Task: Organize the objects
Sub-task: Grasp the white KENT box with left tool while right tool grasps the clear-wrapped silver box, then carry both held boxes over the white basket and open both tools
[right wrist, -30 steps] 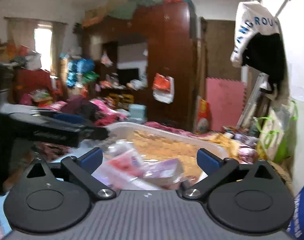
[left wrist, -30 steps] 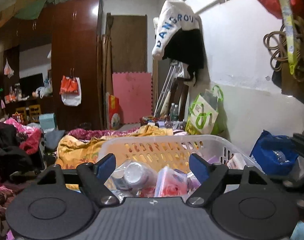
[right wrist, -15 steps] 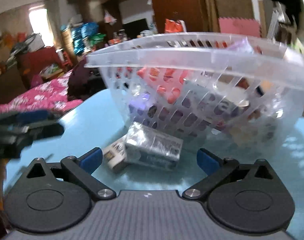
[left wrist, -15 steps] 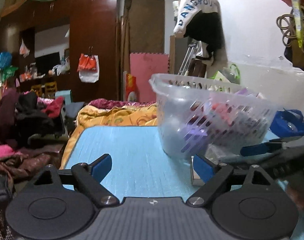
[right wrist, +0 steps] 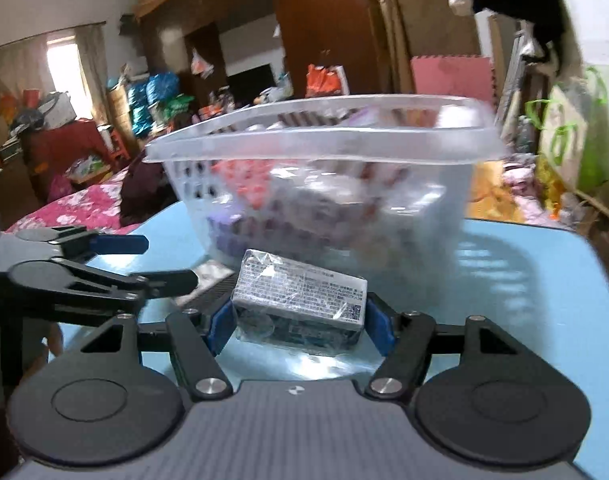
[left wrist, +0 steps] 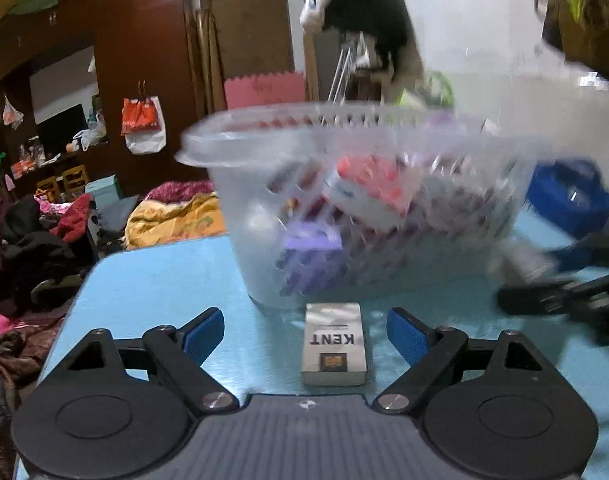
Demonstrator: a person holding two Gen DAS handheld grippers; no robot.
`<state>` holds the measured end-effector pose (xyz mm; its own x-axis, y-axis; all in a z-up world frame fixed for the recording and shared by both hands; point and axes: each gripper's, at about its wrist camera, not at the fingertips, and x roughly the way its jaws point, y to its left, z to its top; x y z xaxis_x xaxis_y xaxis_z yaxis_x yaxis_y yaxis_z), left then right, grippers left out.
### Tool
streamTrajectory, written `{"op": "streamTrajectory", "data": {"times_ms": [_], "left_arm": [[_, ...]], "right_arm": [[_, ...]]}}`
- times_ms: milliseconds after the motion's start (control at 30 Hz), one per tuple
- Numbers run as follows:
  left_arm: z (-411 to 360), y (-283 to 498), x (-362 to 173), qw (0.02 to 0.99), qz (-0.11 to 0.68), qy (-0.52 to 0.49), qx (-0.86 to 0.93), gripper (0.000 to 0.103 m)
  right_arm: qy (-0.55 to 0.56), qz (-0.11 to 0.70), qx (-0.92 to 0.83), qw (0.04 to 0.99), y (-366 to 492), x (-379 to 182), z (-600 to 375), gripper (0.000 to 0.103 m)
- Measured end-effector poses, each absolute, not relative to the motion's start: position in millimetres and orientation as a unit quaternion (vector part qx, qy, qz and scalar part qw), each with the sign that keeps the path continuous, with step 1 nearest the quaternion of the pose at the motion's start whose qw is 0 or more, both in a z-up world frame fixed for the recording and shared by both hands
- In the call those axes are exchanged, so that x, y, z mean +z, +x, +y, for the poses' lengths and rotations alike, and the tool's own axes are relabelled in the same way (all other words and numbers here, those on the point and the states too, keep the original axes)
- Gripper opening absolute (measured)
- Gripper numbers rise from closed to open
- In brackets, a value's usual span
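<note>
Left wrist view: the left hand-held gripper [left wrist: 304, 332] hangs low over the blue counter [left wrist: 152, 280], jaws wide apart and clear of everything. A Kent pack [left wrist: 333, 342] lies flat between them, just before the basket [left wrist: 364, 208], its long axis running along the fingers; closing would meet its long sides. Right wrist view: the right hand-held gripper [right wrist: 298, 322] is closing, a wrapped box [right wrist: 300, 304] between the jaws, long axis across them. The pads appear to touch its ends, though a firm clamp cannot be confirmed. Each hand is nearer its own item.
</note>
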<state>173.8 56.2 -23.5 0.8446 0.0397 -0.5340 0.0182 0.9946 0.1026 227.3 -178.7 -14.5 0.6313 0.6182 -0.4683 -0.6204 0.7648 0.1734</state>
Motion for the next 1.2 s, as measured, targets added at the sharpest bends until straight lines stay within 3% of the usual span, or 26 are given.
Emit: {"op": "streamTrajectory", "data": {"times_ms": [67,133,233,733,900,1067,1200], "left_arm": [[51,183,-29,0.954,0.296,0.052,0.015,0.086],[51,188,-34,0.948,0.314,0.046,0.023,0.059],[46,185,-34,0.948,0.312,0.058,0.035,0.041],[39,105,-19,0.977,0.213,0.004,-0.022,0.041],[40,88,22,0.987,0.156,-0.005,-0.03,0.041],[37,127,87,0.991,0.133,0.004,-0.031,0.041],[39,192,114,0.988,0.155,0.006,-0.002,0.041]], "right_arm": [[0.001,0.251,0.336,0.908,226,-12,-191,0.07],[0.006,0.248,0.341,0.907,226,-11,-193,0.07],[0.01,0.237,0.348,0.907,221,-7,-190,0.07],[-0.024,0.195,0.359,0.912,196,-5,-178,0.07],[-0.008,0.146,0.368,0.918,181,20,-186,0.07],[-0.036,0.095,0.347,0.932,200,78,-167,0.07],[-0.06,0.107,0.329,0.936,253,106,-137,0.07]]}}
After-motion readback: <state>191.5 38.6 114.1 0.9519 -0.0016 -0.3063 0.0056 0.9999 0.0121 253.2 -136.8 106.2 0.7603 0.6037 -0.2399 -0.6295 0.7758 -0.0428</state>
